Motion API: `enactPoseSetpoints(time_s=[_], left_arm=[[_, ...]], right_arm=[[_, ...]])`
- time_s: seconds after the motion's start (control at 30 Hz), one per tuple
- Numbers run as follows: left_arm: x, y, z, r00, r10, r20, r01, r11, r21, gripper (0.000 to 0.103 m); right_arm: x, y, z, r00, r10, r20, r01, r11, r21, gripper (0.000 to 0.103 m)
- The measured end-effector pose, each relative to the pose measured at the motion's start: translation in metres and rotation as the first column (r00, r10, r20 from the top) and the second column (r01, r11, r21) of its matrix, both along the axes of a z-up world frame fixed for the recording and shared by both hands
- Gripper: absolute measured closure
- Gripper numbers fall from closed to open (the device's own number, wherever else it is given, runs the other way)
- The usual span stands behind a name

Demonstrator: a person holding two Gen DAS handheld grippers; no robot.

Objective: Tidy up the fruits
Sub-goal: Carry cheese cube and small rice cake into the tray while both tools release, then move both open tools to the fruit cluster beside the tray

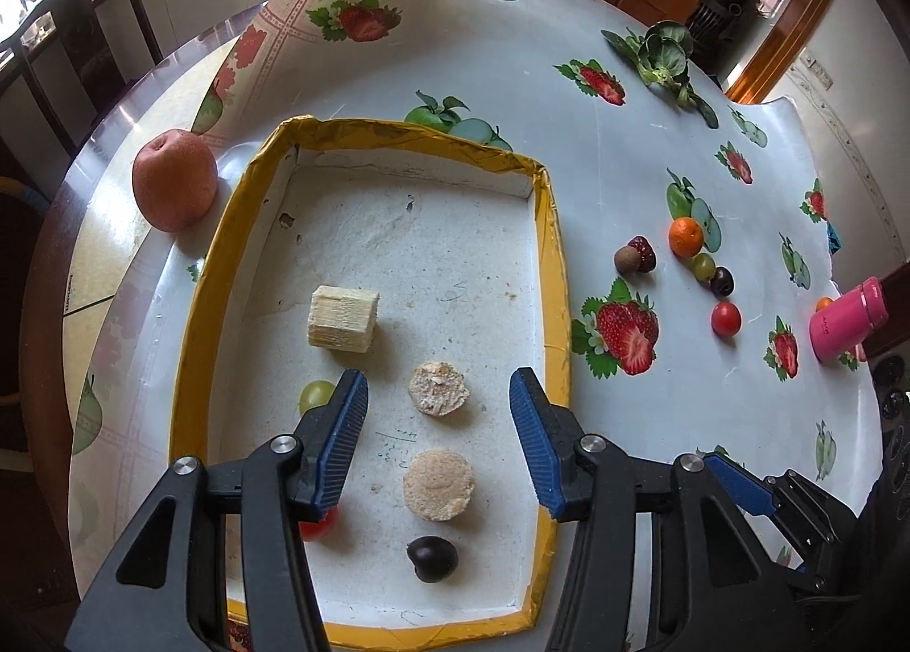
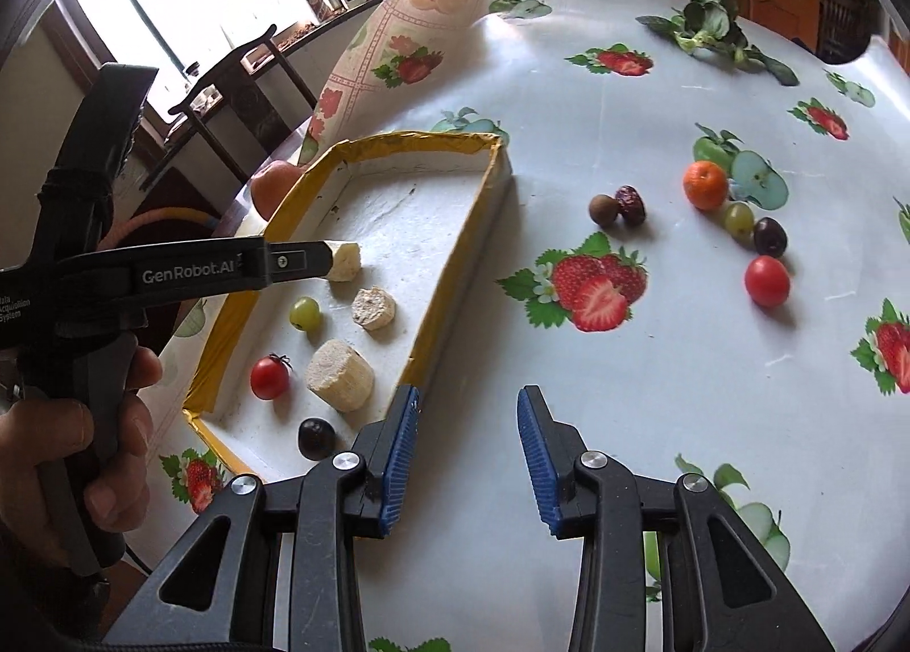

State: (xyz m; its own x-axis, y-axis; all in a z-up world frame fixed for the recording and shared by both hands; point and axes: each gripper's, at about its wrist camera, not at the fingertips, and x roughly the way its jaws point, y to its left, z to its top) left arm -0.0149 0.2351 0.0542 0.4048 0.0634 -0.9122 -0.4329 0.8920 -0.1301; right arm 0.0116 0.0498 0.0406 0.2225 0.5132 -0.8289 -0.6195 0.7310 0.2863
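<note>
Fruit sorting under way, with both sets of jaws spread and empty.

The left gripper [image 1: 438,407] is held over the yellow-rimmed tray [image 1: 560,277], its jaws wide apart and nothing pinched between them. Inside the tray a green grape [image 2: 305,312], a cherry tomato [image 2: 269,377], a dark plum [image 2: 316,437] and three pale cut pieces are seen. The right gripper [image 2: 469,453] is held low above the table [image 2: 625,413], just outside the tray wall, jaws equally spread. At about one o'clock from it lies the loose cluster: red tomato [image 2: 767,281], dark fruit [image 2: 770,236], grape [image 2: 739,216], mandarin [image 2: 705,185]. These are packed close and round, so a neighbour may be knocked rolling if one is closed on carelessly.
</note>
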Motion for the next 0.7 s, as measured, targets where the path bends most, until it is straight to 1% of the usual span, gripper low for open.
enactPoseSetpoints(time_s=[0.3,0.7], left_arm=[[0.003,-0.027,0.006,0.999,-0.036,0.009,0.036,0.999,-0.001,0.053],[0.017,-0.059,0.003,0.996,-0.091,0.006,0.091,0.995,-0.032,0.053]], right_arm=[[0.005,-0.049,0.000,0.996,-0.094,-0.003,0.094,0.996,-0.006,0.065],[0.014,-0.086,-0.003,0.985,-0.174,0.001,0.174,0.985,-0.012,0.064]])
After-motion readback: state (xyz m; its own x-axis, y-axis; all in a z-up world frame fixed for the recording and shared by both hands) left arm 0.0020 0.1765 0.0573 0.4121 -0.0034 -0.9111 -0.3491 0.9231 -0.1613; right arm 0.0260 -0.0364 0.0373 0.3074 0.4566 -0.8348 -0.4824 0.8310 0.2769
